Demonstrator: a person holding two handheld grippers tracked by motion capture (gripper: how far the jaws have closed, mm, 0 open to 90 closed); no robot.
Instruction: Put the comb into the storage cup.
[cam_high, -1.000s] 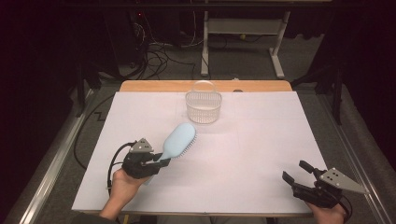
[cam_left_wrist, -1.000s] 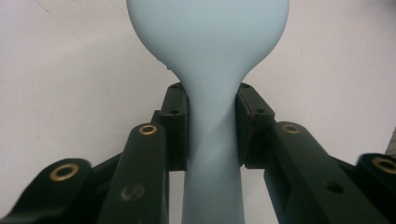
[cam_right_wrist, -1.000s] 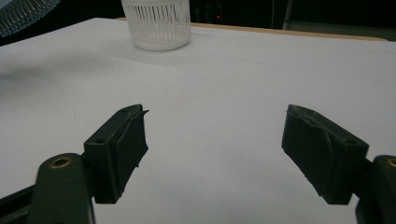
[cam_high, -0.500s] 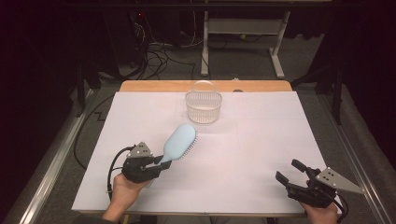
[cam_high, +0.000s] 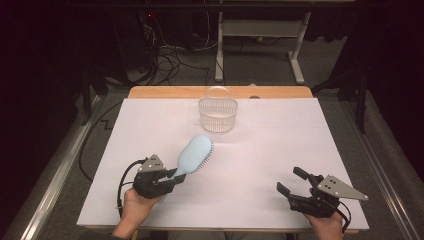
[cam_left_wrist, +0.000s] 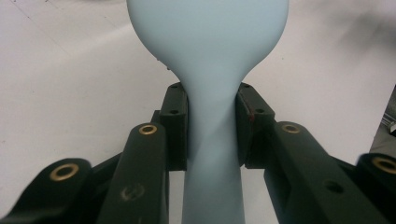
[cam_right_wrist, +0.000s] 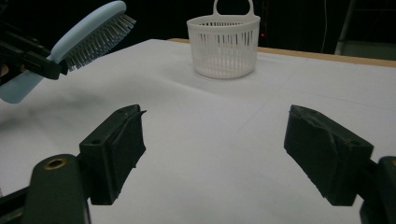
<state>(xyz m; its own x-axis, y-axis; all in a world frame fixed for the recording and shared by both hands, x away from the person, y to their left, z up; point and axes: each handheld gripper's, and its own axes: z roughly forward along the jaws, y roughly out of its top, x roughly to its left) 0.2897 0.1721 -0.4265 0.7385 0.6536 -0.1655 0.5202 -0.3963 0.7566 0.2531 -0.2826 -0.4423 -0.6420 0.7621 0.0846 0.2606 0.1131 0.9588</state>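
In the high view, a white sheet (cam_high: 280, 150) is seen spread over the table, with a white slatted basket (cam_high: 217, 114) standing upright near its far edge. The left gripper (cam_high: 171, 179) is held low over the near left part of the sheet, and its jaws are closed on the handle of a pale blue hairbrush (cam_high: 192, 155). The brush head is angled away from the gripper toward the basket and is kept well apart from it, with the bristles turned to the right. The right gripper (cam_high: 292, 181) is held over the near right part of the sheet, its 2 jaws spread wide with nothing between them.

In the left gripper view, the hairbrush (cam_left_wrist: 210, 70) handle is seen clamped between the 2 black pads (cam_left_wrist: 176, 126), which press on it from either side, while the smooth back of the head rises above them.

In the right gripper view, the right gripper (cam_right_wrist: 212, 156) is shown with its jaws far apart and empty above the sheet (cam_right_wrist: 210, 116). The basket (cam_right_wrist: 225, 45) is seen upright farther off, its handle standing up. The hairbrush (cam_right_wrist: 91, 35) is seen at upper left, lifted clear of the sheet, bristles facing down and right, gripped by the left gripper (cam_right_wrist: 39, 65).
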